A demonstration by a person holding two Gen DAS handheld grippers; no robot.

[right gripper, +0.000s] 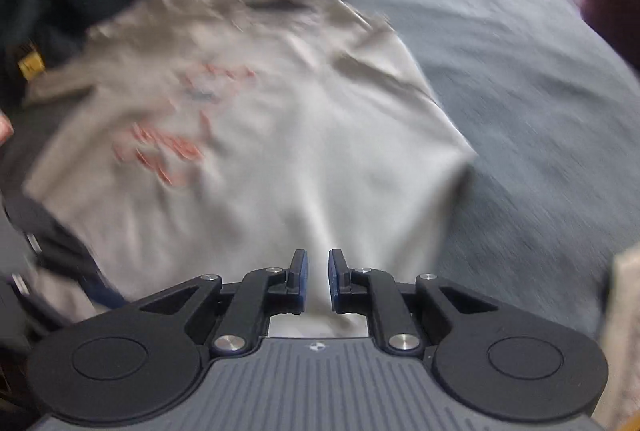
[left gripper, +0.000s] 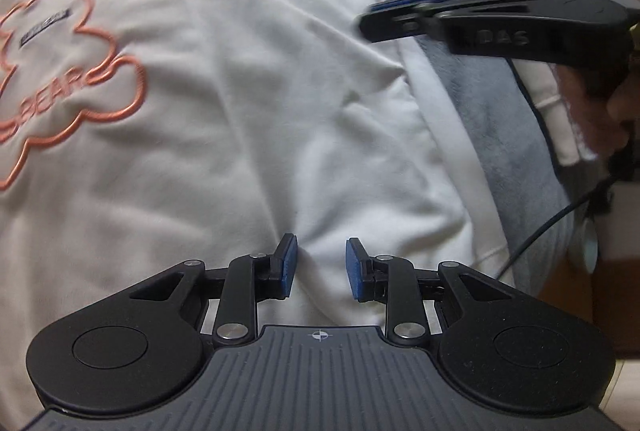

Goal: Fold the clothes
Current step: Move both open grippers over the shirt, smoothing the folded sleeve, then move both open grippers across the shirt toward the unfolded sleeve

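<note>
Two hand-held grippers: left [left gripper: 321,265], right [right gripper: 318,281] (narrow gaps); one white shirt [left gripper: 248,111].

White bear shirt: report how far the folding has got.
Done: the shirt lies spread, bear print up, on the grey blanket. In hand: the right gripper looks shut on the shirt's near edge; the left gripper hovers open over the cloth. Left: no finished fold shows, so all folds remain.
</note>
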